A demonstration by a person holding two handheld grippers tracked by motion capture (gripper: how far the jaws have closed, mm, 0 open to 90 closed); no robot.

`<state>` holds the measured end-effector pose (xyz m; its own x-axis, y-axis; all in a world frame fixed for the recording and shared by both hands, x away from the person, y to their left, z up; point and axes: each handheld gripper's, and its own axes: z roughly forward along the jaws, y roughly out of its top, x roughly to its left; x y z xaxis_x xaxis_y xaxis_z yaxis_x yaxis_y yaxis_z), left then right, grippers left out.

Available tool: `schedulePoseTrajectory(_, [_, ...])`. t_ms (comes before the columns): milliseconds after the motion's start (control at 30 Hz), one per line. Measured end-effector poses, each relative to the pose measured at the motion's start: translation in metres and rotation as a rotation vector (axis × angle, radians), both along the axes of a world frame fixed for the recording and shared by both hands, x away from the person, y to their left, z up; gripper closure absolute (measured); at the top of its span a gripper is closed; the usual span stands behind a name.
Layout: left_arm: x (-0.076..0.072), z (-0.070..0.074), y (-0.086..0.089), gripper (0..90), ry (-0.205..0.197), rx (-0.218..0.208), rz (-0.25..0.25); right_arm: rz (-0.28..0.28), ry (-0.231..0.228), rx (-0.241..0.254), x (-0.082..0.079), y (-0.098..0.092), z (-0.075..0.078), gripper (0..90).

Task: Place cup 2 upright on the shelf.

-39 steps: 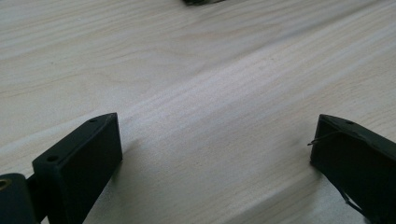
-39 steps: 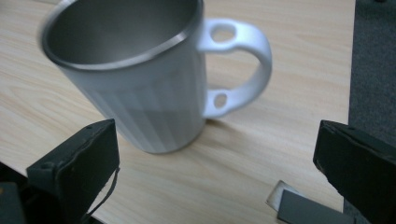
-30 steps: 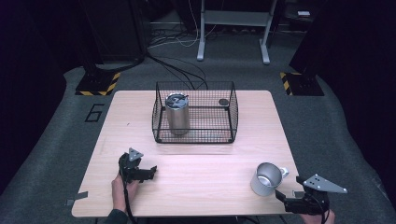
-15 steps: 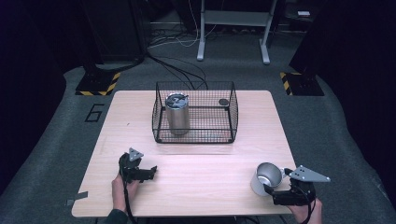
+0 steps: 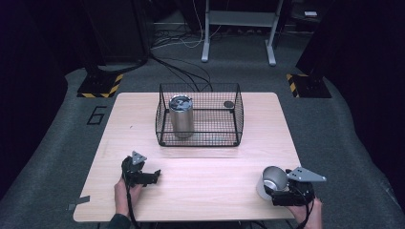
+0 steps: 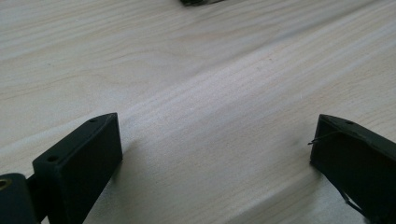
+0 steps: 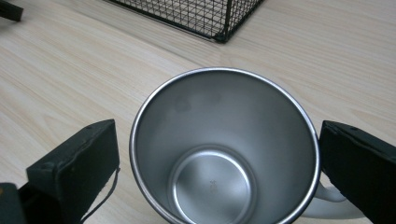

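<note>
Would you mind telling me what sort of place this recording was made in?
Probably a lab or studio set up for recording: a lone wooden table on grey carpet with hazard-striped stand bases, loose floor cables, and a metal equipment stand behind.

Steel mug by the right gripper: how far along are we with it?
Done: a steel tumbler already stands inside the wire basket. In hand: the right gripper is open with its jaws on either side of the steel mug, not closed on it. Left: grasping and lifting the mug, probably into the basket. The left gripper rests open on the table.
</note>
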<state>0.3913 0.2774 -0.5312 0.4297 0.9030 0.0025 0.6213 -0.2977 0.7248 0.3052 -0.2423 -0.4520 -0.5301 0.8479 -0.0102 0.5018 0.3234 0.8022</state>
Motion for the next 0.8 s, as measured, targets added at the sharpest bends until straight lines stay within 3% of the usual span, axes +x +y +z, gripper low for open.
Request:
schedulePoseTrajectory(400, [0.0000, -0.0001, -0.0006, 1.9, -0.002, 0.001, 0.000, -0.044, -0.027, -0.059, 0.0003, 0.0068, -0.0011, 4.9])
schedulePoseTrajectory(800, [0.0002, -0.0005, -0.0008, 1.9, -0.008, 0.001, 0.003, -0.049, -0.047, -0.047, -0.0015, 0.0062, -0.0031, 5.2])
